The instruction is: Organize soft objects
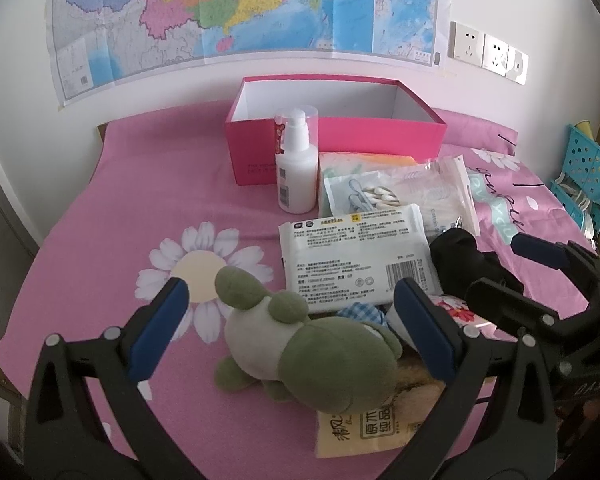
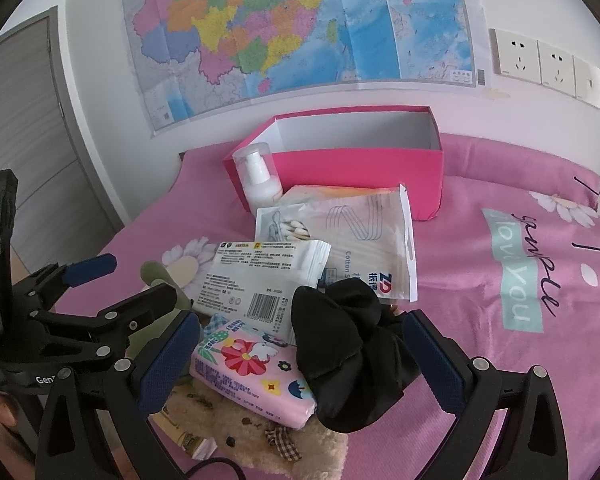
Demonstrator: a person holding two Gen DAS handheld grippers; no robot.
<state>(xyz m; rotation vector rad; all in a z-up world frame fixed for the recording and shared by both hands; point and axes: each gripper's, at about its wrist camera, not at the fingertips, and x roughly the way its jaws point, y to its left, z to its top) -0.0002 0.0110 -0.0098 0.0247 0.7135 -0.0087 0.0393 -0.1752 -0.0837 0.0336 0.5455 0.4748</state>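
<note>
Lying face-down, green-and-grey plush frog point(image 1: 296, 344), between open left tool point(image 1: 292, 328) fingers

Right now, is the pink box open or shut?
Open. The pink box has no lid on it, and both views look straight down onto its bare white inside walls. Nothing shows inside, though its floor is partly hidden.

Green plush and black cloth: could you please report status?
Left gripper open, straddling green plush. Right gripper open around black cloth. Pink box empty; bottle stands before it.
</note>
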